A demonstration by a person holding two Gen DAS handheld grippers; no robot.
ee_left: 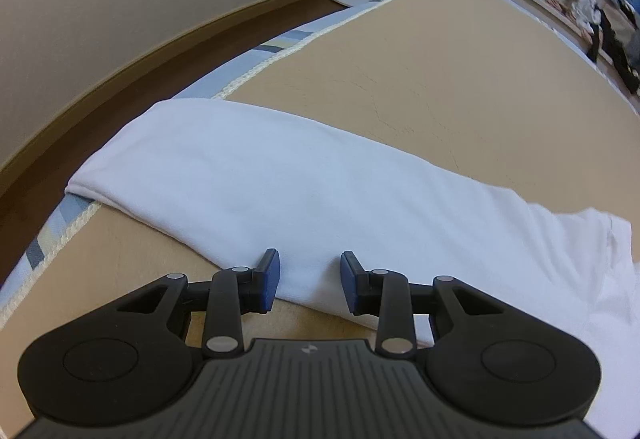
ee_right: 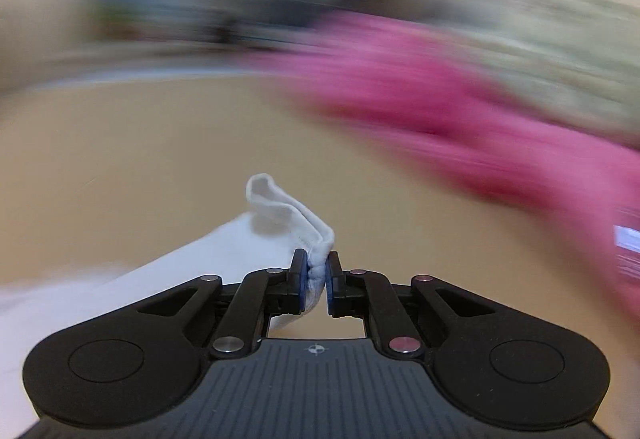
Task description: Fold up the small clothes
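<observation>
On the bed [ee_left: 460, 51], the white garment [ee_left: 304, 179] lies in a long folded band from the left edge toward the right, and my left tool [ee_left: 310, 279] is tilted down over its near edge with jaws spread, the cloth between them but not pressed. My right tool [ee_right: 317, 279] is pinching a bunched corner of the same white cloth in a blurred view, a pink garment [ee_right: 460, 99] lying beyond it. I judge the fold is mid-way: next the left must close on the near edge so both ends lift together.
</observation>
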